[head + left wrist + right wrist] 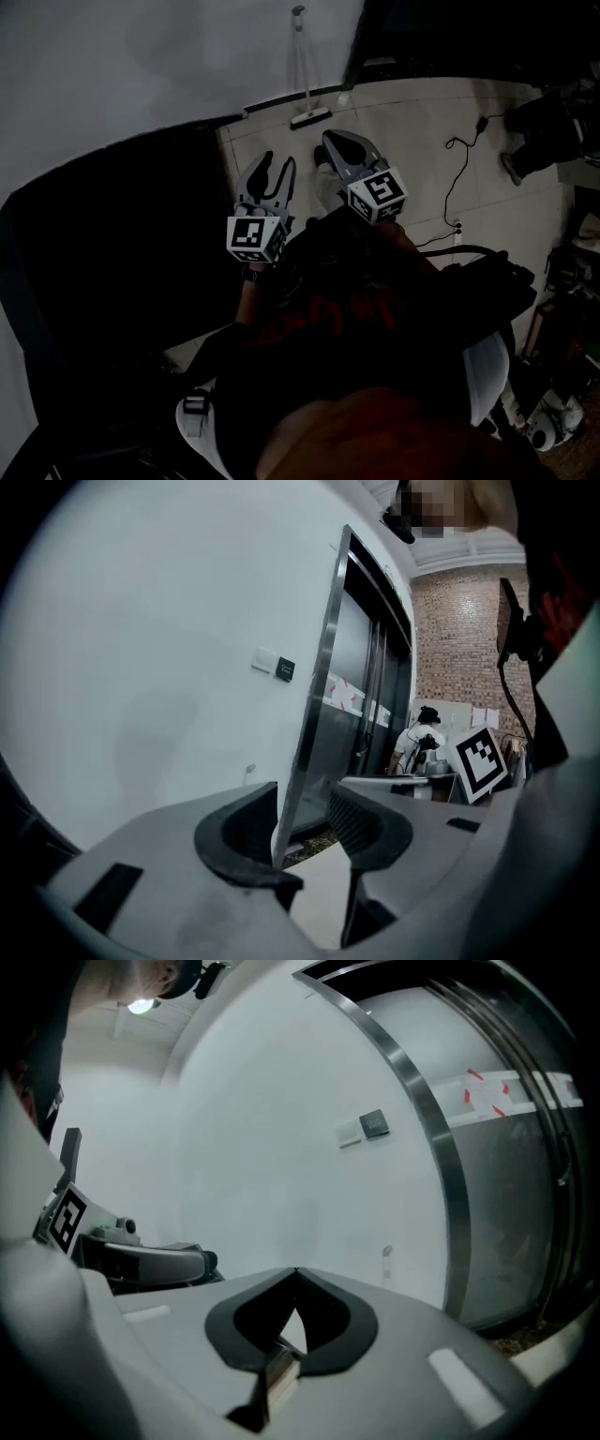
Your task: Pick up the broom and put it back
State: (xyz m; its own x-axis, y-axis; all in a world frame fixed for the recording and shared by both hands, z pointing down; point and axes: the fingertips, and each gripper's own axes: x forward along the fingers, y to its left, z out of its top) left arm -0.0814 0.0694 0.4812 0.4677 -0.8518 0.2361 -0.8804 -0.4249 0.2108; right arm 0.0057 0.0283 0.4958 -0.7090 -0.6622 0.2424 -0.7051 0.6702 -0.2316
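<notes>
The broom (303, 70) leans upright against the white wall (141, 56), its head (310, 117) resting on the tiled floor at the wall's foot. Both grippers hover short of it, pointing toward it. My left gripper (278, 160) is to the left, open, with nothing between its jaws; in the left gripper view (305, 819) only floor and a door frame show through the gap. My right gripper (330, 138) is shut and empty, its tips meeting in the right gripper view (296, 1272).
A dark panel (112, 253) fills the left. A black cable (459, 178) trails over the floor tiles at right, near dark bags (544, 122). A metal door frame (319, 686) stands beside the wall, with a person (419, 744) far behind it.
</notes>
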